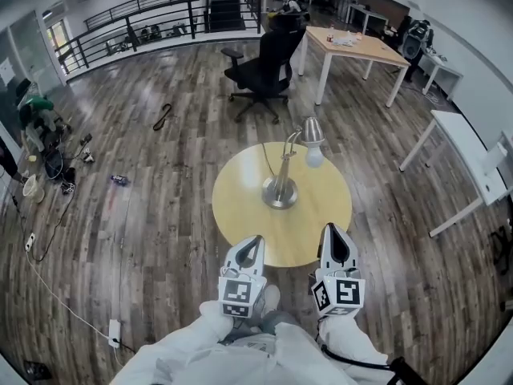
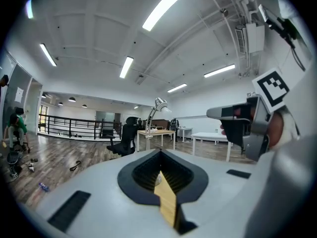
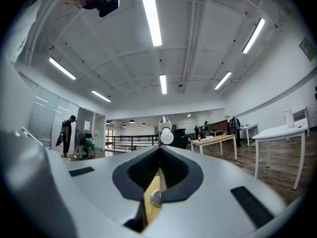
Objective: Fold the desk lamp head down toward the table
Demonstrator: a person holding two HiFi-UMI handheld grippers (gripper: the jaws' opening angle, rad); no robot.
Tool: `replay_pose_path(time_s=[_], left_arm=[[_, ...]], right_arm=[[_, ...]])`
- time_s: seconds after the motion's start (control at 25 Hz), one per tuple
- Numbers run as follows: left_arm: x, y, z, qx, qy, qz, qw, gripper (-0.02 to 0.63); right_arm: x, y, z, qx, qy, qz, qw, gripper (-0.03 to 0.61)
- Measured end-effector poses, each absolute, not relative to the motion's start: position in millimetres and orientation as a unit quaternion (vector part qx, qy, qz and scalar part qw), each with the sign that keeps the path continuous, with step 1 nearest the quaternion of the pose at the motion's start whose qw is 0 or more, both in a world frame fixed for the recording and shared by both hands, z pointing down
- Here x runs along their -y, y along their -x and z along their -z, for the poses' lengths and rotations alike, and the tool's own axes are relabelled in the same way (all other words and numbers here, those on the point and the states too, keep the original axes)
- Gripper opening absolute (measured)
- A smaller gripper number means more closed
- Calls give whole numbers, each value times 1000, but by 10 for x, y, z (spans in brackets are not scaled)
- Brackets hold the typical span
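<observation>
While both hover over the near edge of the round yellow table, the left gripper and right gripper have jaws pressed together on nothing. Ahead, the desk lamp stands upright mid-table, untouched, its head raised.

Ahead of me, dark plank floor runs to a black office chair, a wooden desk and far railings (strip lights overhead).
</observation>
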State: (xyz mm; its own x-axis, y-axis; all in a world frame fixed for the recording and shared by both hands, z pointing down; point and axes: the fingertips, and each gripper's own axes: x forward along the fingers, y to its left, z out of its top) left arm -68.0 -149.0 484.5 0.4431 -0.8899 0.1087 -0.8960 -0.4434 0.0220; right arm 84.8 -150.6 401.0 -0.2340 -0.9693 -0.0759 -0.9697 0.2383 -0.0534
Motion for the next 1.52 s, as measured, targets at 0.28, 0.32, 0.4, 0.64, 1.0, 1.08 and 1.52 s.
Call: replay_pose_path(time_s=[0.28,0.32,0.4,0.64,1.0,1.08,1.52], left_arm=[[2321,460,-4966,523,-850,-52,39,0],[2443,432,-4987,523,-850,-55,39,0],[2686,387,-5014,525,-848,-60,39,0],[3208,268,-5166,519,-850,-79,43,0],[3824,351,-6314,436,-868,-212,101,0],[4029,351,-6518,420,-869,-244,90,0],[4461,157,-7341,340,-870,-343,96,0]], right_arm=[[2305,-1120,-4033,-790,610,1,58,9],[2417,-1176,-4033,-790,610,1,59,9],[2630,-1278,-4022,-789,611,2,61,9],[3144,-1483,-4017,-784,618,7,57,9],[3439,-1537,-3956,-802,592,42,71,9],[3469,-1543,-3903,-808,586,32,60,9],[3769,-1181,-3468,-896,436,83,25,86]])
